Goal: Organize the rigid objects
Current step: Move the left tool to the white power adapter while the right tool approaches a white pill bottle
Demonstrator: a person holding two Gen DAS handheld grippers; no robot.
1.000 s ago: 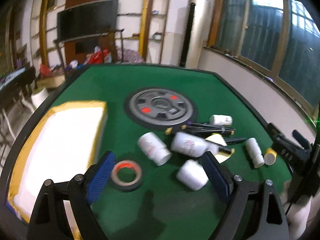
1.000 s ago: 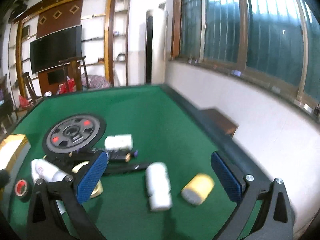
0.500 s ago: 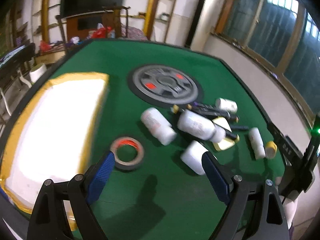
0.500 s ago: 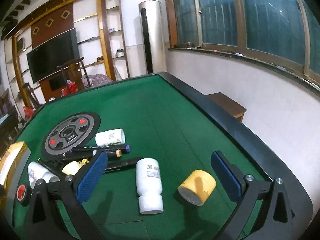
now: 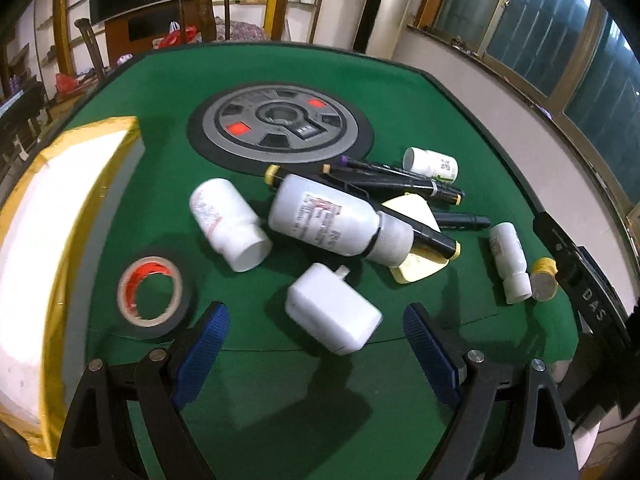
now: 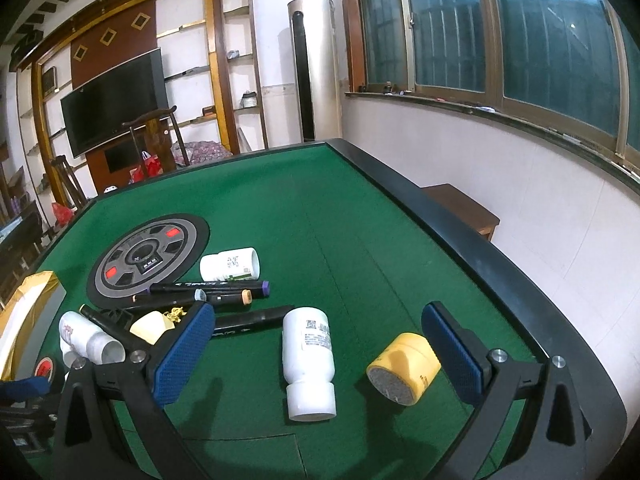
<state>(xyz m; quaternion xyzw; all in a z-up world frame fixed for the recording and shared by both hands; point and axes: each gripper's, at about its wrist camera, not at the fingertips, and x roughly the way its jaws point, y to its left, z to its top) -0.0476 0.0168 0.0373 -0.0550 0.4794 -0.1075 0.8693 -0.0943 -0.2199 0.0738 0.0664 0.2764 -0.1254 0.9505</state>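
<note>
A pile of rigid objects lies on the green table. In the left wrist view my left gripper is open and empty, just above a white square bottle. Beyond it lie a large white bottle, a white jar, black markers and a tape roll. In the right wrist view my right gripper is open and empty over a white bottle and a yellow jar.
A white foam box with yellow tape fills the table's left side. A grey round disc is set in the table's middle. The raised black table rim runs along the right. A small white bottle lies by the markers.
Both grippers have moved forward and down toward the objects. The left one now hangs over the white square bottle; the right one straddles the white bottle and yellow jar. Both stay open.
</note>
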